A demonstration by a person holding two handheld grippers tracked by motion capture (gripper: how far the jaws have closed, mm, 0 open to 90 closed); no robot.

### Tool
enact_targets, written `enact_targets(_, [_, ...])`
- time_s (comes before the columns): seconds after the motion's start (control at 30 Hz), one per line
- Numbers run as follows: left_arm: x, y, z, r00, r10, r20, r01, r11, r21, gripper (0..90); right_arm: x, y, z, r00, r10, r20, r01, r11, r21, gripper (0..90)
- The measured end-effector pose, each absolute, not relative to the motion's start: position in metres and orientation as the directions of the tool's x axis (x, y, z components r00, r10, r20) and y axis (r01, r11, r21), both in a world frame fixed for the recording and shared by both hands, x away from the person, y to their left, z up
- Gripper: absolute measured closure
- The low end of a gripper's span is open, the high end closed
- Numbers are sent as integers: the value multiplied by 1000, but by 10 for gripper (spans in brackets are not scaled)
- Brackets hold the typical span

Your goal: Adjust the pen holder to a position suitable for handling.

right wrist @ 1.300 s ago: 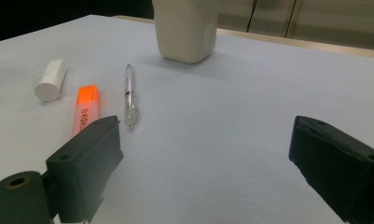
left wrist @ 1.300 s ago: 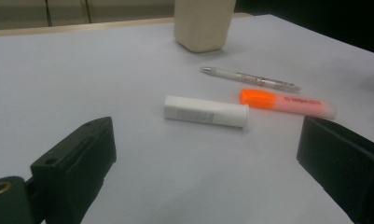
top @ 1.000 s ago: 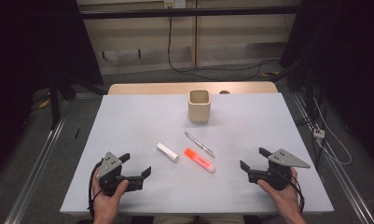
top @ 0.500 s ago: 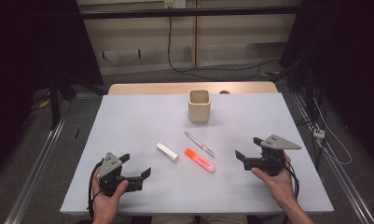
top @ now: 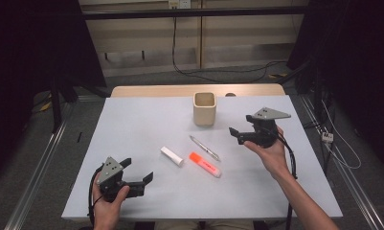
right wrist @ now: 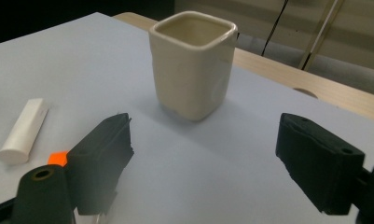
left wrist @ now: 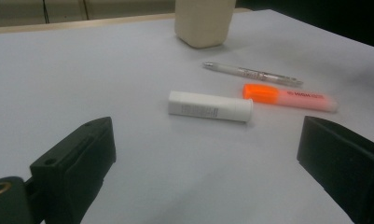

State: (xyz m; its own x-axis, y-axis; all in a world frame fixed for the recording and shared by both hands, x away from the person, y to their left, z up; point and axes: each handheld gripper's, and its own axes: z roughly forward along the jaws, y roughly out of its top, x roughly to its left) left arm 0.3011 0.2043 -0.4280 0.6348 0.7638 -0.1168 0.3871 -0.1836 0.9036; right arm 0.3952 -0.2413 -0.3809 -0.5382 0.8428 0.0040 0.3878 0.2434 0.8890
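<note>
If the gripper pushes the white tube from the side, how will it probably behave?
The white tube looks round and lies flat on the table, so it would likely roll. It appears rigid plastic, probably light, and should not bend. Its smooth surface might slip between the jaws.

On the table (top: 132, 124) the cup (top: 204, 108) stands upright at the far middle. Before it lie three things near together: the pen (top: 204, 147) nearest the cup, the highlighter (top: 205, 164) just before the pen, and the tube (top: 172, 156) left of the highlighter, apart from it.
</note>
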Motion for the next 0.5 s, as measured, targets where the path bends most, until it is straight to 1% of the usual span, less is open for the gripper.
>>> enact_targets(0.07, [302, 204, -429, 635, 764, -117, 390, -187, 902, 42, 405, -239, -376, -546, 838, -3, 379, 251, 891, 181])
enact_targets(0.13, [302, 203, -429, 630, 766, -128, 396, -175, 901, 42, 415, -236, -372, -550, 835, -7, 367, 249, 896, 218])
enact_targets(0.2, [301, 203, -429, 634, 765, -116, 393, -190, 900, 42, 424, -233, -369, -555, 832, -10, 353, 247, 902, 228])
enact_targets(0.3, [300, 203, -429, 638, 762, -113, 393, -196, 899, 42, 442, -228, -367, -563, 826, -14, 363, 263, 894, 244])
enact_targets(0.4, [301, 205, -429, 630, 767, -123, 400, -185, 897, 43, 459, -224, -365, -565, 825, 4, 377, 253, 891, 279])
enact_targets(0.43, [301, 205, -429, 630, 767, -123, 400, -185, 897, 42, 459, -224, -365, -565, 825, 4, 377, 253, 891, 279])
enact_targets(0.5, [301, 205, -430, 629, 767, -124, 402, -184, 897, 43, 473, -221, -363, -561, 828, 8, 380, 249, 891, 296])
